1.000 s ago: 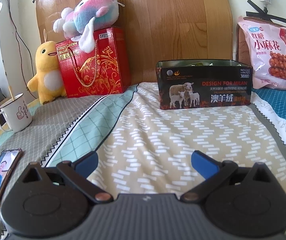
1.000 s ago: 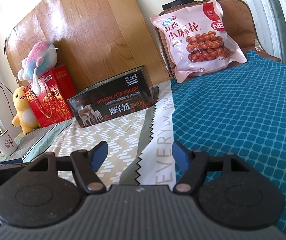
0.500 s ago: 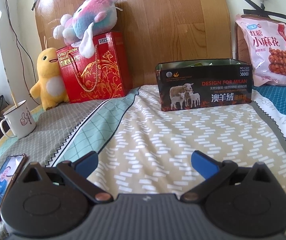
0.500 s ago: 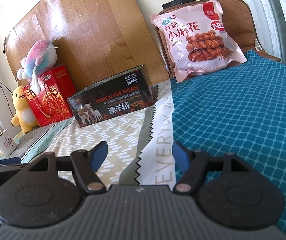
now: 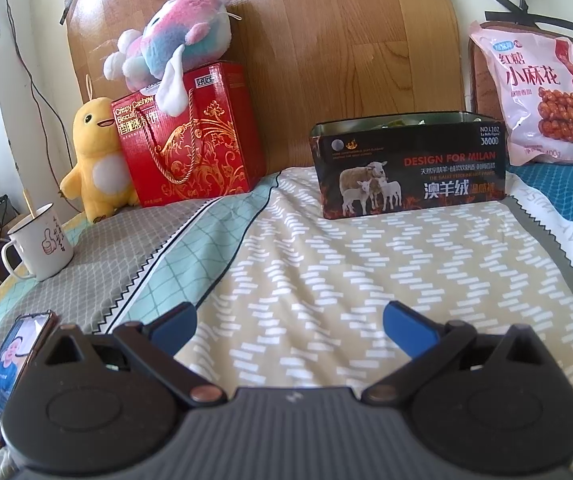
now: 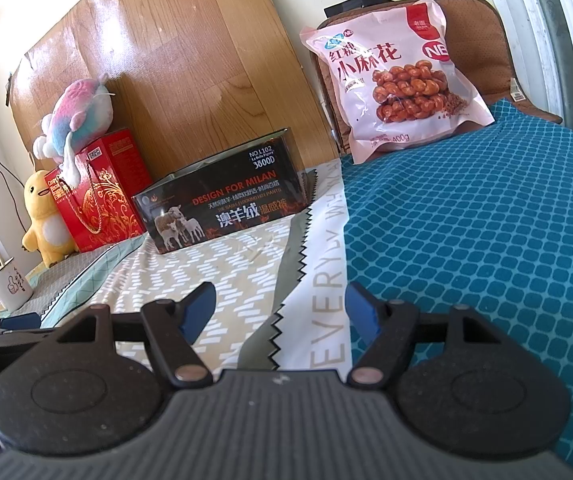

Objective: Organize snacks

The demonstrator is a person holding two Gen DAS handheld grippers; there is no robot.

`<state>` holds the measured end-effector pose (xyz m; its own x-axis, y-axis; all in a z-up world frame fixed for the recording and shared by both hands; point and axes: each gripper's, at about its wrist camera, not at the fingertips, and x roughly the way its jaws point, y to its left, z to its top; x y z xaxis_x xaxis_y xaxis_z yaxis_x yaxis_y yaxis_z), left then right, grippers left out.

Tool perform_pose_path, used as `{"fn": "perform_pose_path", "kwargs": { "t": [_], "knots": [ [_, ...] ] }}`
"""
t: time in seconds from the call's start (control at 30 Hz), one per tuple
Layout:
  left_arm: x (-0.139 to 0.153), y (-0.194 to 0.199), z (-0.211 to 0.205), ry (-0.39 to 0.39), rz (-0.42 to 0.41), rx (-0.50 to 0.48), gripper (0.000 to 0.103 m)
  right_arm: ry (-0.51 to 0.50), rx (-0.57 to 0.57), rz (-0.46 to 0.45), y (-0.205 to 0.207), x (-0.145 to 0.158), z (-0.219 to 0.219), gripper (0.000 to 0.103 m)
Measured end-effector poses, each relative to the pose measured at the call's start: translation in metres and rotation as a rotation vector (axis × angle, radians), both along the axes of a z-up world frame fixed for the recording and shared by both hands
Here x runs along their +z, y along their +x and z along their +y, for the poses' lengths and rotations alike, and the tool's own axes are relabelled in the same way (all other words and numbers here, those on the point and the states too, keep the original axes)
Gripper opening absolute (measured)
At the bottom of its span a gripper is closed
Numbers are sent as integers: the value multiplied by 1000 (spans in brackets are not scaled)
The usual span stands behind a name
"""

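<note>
A black open tin box (image 5: 410, 168) printed with sheep stands on the bed against the wooden headboard; greenish packets show just over its rim. It also shows in the right wrist view (image 6: 226, 204). A pink snack bag (image 5: 534, 100) leans upright on a brown cushion at the right, seen too in the right wrist view (image 6: 394, 80). A red biscuit gift box (image 5: 190, 140) stands left of the tin. My left gripper (image 5: 290, 320) is open and empty, low over the bedspread, well short of the tin. My right gripper (image 6: 280, 304) is open and empty, over the bedspread's white strip.
A pastel plush (image 5: 170, 44) lies on the red box, a yellow duck plush (image 5: 94, 160) beside it. A white mug (image 5: 38, 248) and a lit phone (image 5: 6, 368) sit at the left bed edge. A teal quilt (image 6: 486, 240) covers the right side.
The left gripper's view has tilted and drifted slightly; the tin and plush sit a little lower and to the right in frame. The right gripper has barely moved. Both stay open.
</note>
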<state>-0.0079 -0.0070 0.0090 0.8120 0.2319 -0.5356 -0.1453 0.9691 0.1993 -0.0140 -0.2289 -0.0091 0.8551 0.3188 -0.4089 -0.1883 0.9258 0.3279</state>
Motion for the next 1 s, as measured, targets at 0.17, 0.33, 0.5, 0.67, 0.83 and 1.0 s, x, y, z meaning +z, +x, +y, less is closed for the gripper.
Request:
{"fn": "perform_pose_path", "kwargs": {
  "t": [0.17,0.33,0.5,0.67,0.83,1.0],
  "knots": [
    [-1,1,0,-4,12,-3,103,0,-1,0,0,0,0,73],
    [-3,3,0,-6,24,-4,103,0,-1,1,0,0,0,73],
    [-3,4,-1,-1,28,-8,103,-3,-2,3,-1,-1,1,73],
    [-3,4,-1,-4,31,-6,103,-6,-1,6,0,-1,1,73],
    [-3,4,-1,-1,31,-7,103,-7,-2,8,1,-1,1,73],
    [-3,4,-1,2,30,-6,103,-7,-1,8,1,-1,1,73]
  ]
}}
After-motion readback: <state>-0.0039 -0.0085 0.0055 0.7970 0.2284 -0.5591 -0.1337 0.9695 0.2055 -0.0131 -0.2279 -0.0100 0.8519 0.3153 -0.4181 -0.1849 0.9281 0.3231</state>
